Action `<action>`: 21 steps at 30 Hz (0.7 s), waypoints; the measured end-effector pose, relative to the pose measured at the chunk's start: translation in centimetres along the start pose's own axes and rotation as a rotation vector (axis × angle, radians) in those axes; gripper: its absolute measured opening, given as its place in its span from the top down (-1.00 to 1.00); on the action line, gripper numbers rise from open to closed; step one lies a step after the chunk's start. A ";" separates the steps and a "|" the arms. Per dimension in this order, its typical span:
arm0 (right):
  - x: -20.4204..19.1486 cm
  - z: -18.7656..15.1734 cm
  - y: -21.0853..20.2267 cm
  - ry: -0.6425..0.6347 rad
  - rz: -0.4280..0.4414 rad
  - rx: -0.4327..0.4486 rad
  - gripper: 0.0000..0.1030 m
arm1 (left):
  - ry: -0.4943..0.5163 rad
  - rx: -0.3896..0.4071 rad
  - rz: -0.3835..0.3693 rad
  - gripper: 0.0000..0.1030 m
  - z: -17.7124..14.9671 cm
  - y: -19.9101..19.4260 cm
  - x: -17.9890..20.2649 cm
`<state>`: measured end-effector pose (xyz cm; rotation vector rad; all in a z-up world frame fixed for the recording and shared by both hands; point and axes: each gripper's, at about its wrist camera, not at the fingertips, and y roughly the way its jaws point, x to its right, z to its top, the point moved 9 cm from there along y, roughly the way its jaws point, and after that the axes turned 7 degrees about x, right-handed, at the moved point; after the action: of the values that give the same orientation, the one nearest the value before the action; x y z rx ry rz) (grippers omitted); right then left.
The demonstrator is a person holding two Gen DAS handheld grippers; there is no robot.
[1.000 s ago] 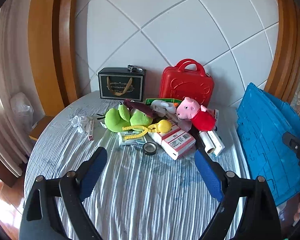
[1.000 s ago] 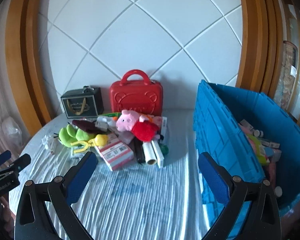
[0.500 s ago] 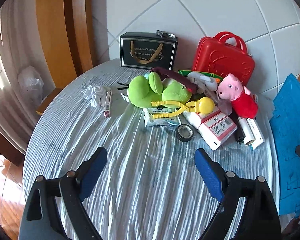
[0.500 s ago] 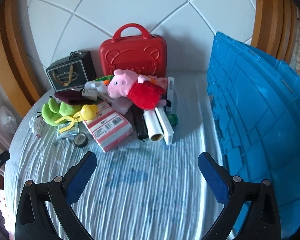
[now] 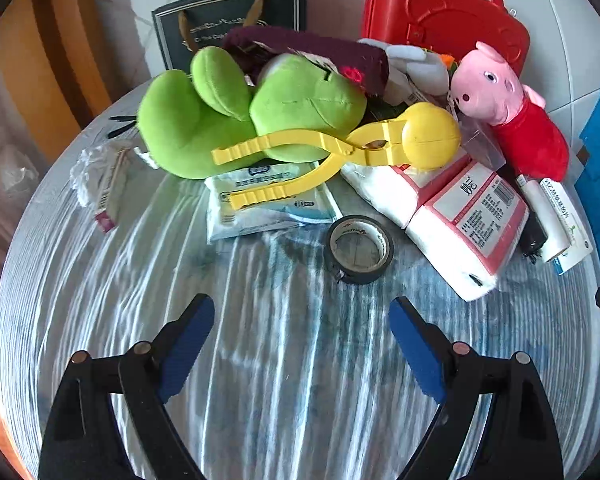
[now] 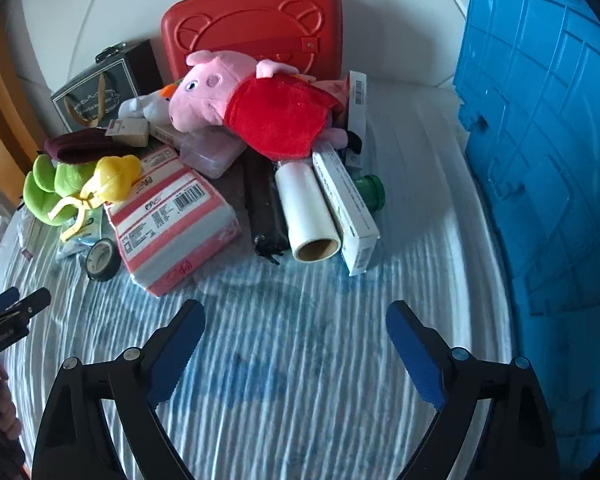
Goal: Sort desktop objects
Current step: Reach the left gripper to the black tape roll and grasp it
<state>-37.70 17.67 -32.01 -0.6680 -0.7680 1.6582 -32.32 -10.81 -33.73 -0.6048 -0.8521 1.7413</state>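
Left wrist view: the left gripper [image 5: 301, 338] hangs over the striped tablecloth [image 5: 284, 380] with its blue-padded jaws spread wide and nothing between them. Just ahead lies a roll of black tape [image 5: 359, 249], flat and apart from the fingers. Behind it sit a wet-wipes pack [image 5: 268, 204], yellow plastic tongs [image 5: 340, 148] resting across a green plush frog [image 5: 236, 120], and a pink-and-white tissue pack [image 5: 460, 216]. A Peppa Pig plush [image 5: 508, 112] leans before a red toy suitcase [image 5: 440, 20]. In the right wrist view the right gripper [image 6: 296, 340] also holds its jaws wide apart and empty, facing a roll of clear film [image 6: 308, 216], a long white box [image 6: 346, 208] and, at right, a blue crate [image 6: 548, 160].
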 end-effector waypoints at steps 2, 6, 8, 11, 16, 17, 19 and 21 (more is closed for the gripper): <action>-0.2 -0.3 1.3 0.002 0.007 -0.015 -0.81 | 0.017 -0.007 -0.006 -0.74 0.6 2.3 0.9; -1.2 0.0 2.4 -0.006 0.026 -0.010 -0.81 | 0.037 -0.022 -0.012 -0.75 1.4 5.7 2.3; -2.0 0.5 2.8 -0.007 0.042 -0.002 -0.81 | 0.023 -0.015 -0.046 -0.76 1.7 6.3 3.0; -3.4 1.1 3.4 -0.020 0.062 0.002 -0.81 | 0.042 -0.031 -0.030 -0.76 1.6 7.8 3.8; -5.9 1.9 5.0 -0.054 0.096 -0.007 -0.81 | 0.045 0.002 -0.050 -0.16 1.4 7.5 3.6; -6.3 2.1 5.2 -0.070 0.094 -0.005 -0.81 | 0.044 0.001 -0.050 -0.07 1.3 7.2 3.2; -7.0 2.7 5.8 -0.089 0.105 0.000 -0.77 | 0.031 -0.015 -0.041 -0.07 0.5 6.5 1.6; -6.9 3.7 6.5 -0.099 0.092 0.014 -0.41 | 0.011 -0.022 -0.020 -0.07 -0.5 5.8 -0.2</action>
<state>-43.04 9.36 -34.50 -0.6230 -0.8053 1.7892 -35.31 -11.94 -38.56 -0.6180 -0.8685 1.7109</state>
